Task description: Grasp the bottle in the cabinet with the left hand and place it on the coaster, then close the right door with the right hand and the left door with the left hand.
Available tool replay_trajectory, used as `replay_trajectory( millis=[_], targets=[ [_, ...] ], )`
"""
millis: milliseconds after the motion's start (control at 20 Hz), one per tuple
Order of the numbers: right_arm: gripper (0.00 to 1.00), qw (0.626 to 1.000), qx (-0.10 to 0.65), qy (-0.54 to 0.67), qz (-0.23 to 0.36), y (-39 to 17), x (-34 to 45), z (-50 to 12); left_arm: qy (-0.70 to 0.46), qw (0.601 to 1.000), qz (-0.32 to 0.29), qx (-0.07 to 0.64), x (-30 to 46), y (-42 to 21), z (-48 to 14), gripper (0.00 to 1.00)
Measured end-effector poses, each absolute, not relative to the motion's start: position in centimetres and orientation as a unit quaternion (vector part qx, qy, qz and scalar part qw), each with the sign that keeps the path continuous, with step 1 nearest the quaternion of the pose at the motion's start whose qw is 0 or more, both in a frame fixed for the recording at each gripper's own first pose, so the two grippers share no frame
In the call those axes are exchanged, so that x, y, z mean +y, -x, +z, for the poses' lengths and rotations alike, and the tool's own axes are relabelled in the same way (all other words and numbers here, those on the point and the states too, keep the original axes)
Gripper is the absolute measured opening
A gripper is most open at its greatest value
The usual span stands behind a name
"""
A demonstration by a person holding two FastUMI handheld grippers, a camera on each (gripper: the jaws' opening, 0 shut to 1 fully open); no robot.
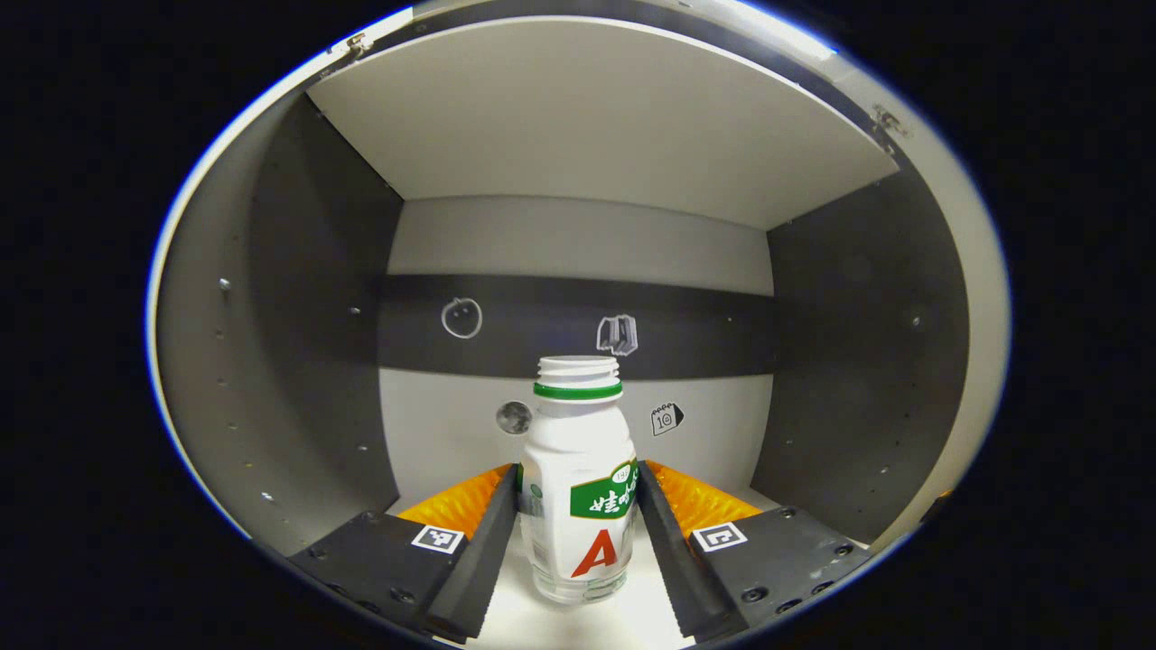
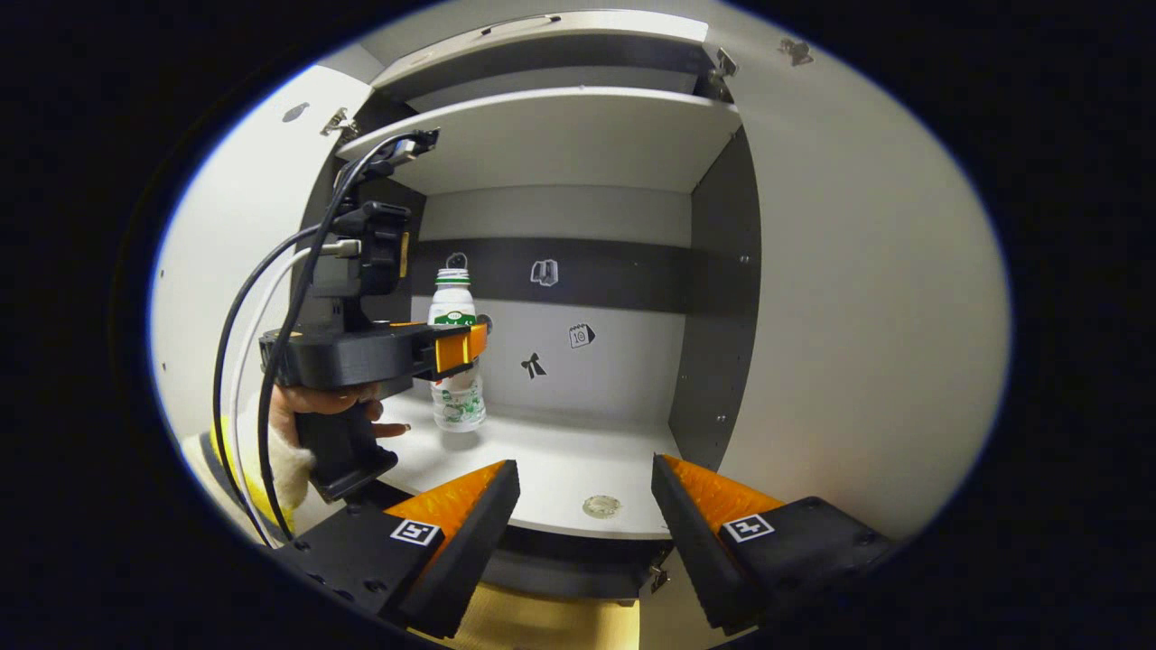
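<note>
In your left gripper view, your left gripper point(image 1: 578, 515) is reaching into the cabinet point(image 1: 307, 361), its two fingers sitting on either side of the bottle point(image 1: 578, 487) and pressing against its flanks, so you are pinching it. The bottle is standing upright on the white shelf floor point(image 1: 587, 623), uncapped, its clear base showing; what it holds cannot be told. In your right gripper view, your right gripper point(image 2: 585, 506) is hovering outside with its fingers spread wide on nothing. Beyond them, a small clear disc point(image 2: 601, 506) is lying near the shelf's front edge, and your hand point(image 2: 312, 406) is gripping the left tool's handle.
</note>
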State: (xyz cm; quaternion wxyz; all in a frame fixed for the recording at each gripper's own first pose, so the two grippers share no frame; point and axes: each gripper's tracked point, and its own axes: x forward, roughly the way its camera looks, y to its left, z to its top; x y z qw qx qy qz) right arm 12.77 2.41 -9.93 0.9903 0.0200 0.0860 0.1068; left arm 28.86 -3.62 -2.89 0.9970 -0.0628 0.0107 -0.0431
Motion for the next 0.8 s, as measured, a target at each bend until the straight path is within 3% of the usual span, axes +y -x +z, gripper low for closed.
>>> replay_trajectory(
  millis=[400,800],
  targets=[
    [1.00,0.987,0.047,-0.028,0.150,-6.4,2.9,-6.3,-0.003,1.000,0.001,-0.002,-2.5,-17.2,-1.0,0.77],
    [0.97,0.997,0.051,-0.008,0.052,2.0,-2.1,-5.2,0.013,0.999,-0.038,0.005,-3.3,-6.7,-1.2,0.77]
  ],
)
